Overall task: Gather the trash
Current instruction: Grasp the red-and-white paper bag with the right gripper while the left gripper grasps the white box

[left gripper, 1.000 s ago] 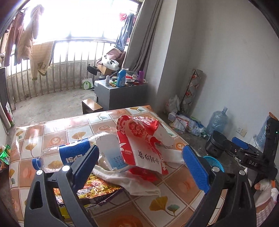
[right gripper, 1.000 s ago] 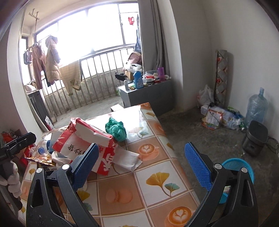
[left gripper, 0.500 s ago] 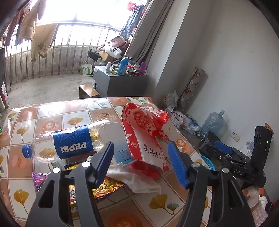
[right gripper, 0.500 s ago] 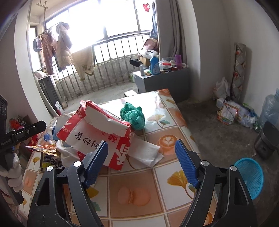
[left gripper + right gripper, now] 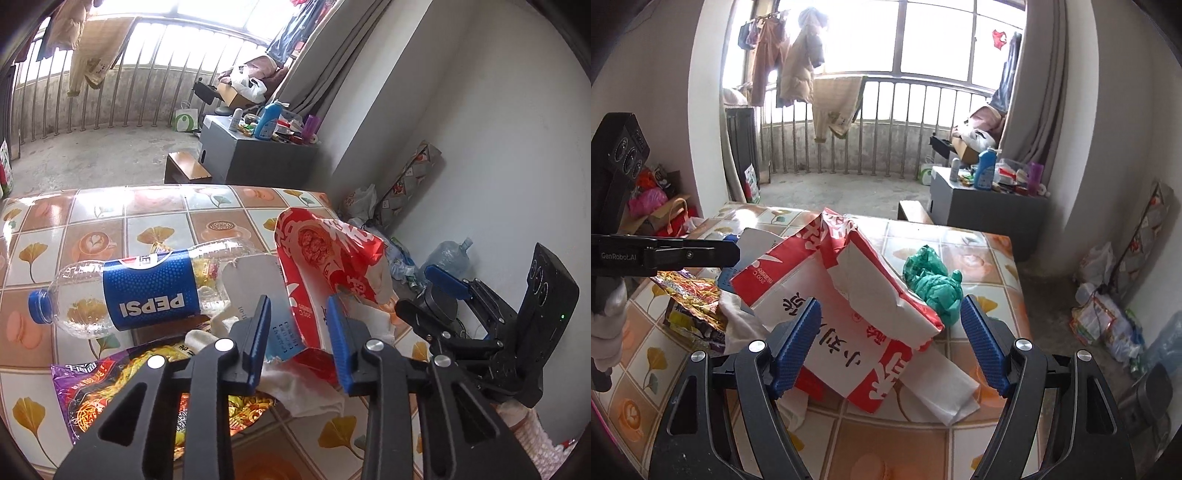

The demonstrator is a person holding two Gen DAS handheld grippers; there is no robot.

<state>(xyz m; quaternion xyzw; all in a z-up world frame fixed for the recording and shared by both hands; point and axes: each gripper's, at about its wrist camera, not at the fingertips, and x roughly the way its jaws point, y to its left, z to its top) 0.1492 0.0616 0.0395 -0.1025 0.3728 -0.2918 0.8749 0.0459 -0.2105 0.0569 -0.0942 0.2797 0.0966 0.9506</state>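
Both grippers at the trash heap on the tiled table

The left gripper (image 5: 297, 326) has just been closing; its jaws stand narrow around the torn edge of the red-and-white paper bag (image 5: 325, 258), contact not discernible. The right gripper (image 5: 890, 345) stands wide, the same bag (image 5: 849, 332) between its jaws, untouched. Beside the bag lie a Pepsi bottle (image 5: 144, 290), a snack wrapper (image 5: 122, 391), a green wad (image 5: 932, 278), all on the table (image 5: 110, 218)
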